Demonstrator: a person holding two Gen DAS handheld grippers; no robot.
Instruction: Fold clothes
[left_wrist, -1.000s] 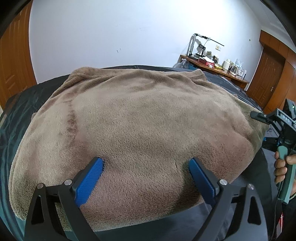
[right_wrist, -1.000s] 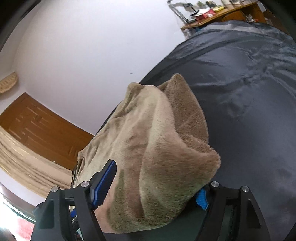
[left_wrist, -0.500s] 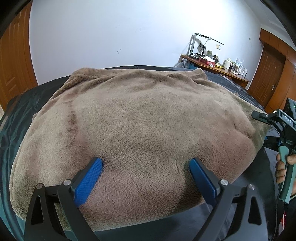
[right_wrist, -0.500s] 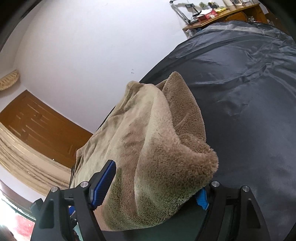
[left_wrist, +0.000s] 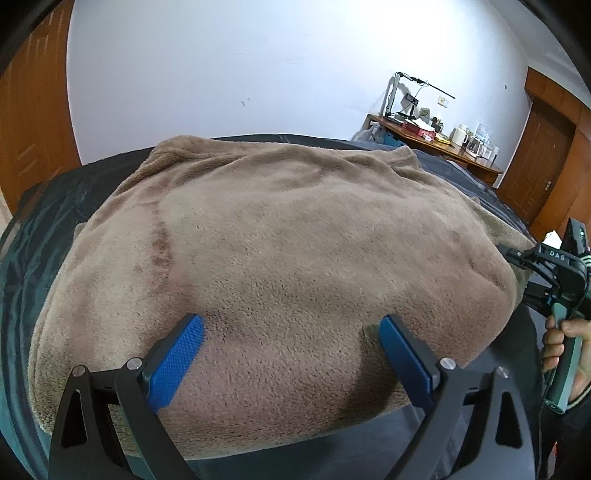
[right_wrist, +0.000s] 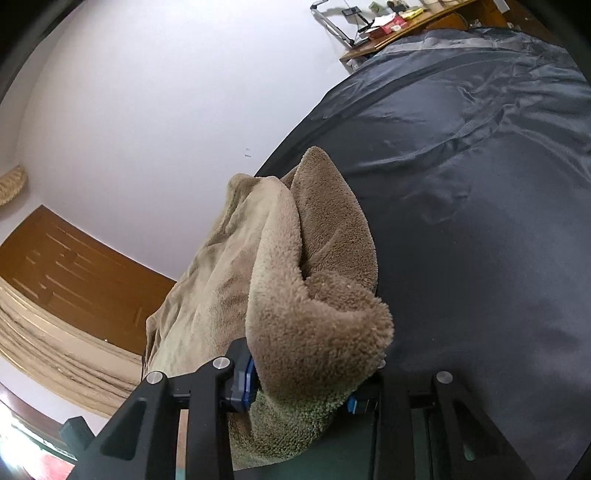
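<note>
A brown fleece garment (left_wrist: 288, 240) lies spread over a dark bed cover (left_wrist: 44, 206). My left gripper (left_wrist: 291, 332) is open, its blue pads resting on the fleece near the near edge. My right gripper (right_wrist: 303, 384) is shut on the garment's right corner (right_wrist: 317, 317), which bunches up between the jaws. In the left wrist view the right gripper (left_wrist: 554, 273) shows at the garment's right edge, held by a hand.
The dark cover (right_wrist: 480, 184) stretches bare to the right of the garment. A wooden desk (left_wrist: 436, 144) with a lamp and jars stands by the far wall. Wooden doors (left_wrist: 535, 166) are at the right and left.
The right gripper's jaws have closed on the bunched corner of the fleece. The left gripper has stayed open on the garment, barely moving.
</note>
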